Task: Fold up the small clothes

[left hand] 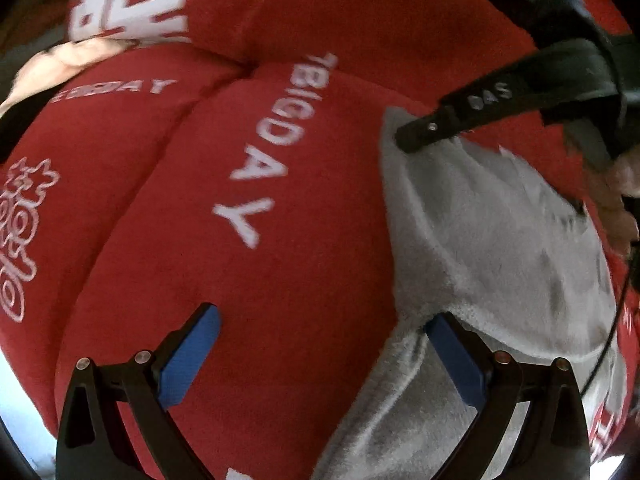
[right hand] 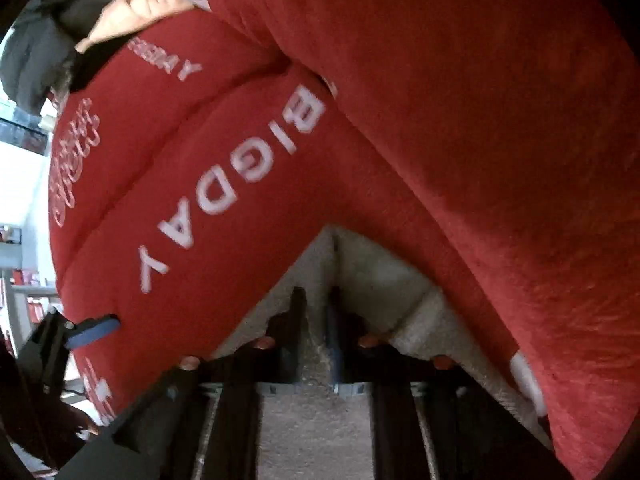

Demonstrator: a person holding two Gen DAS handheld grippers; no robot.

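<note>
Red printed bedding (left hand: 312, 240) under grey cloth (left hand: 500, 248)

A: What are the tongs made of?

B: The left gripper (left hand: 322, 354) has black angular arms, blue textured pads (left hand: 188, 354) on its fingers, and round metal screws along the arm tops, some coppery.

A: And the other?

B: The right gripper (right hand: 316, 332) is black too, with a blue pad edge and copper-toned screws just behind its fingers. From outside, its black finger bears small pale letters, a screw, and a thin dark cable behind.
</note>
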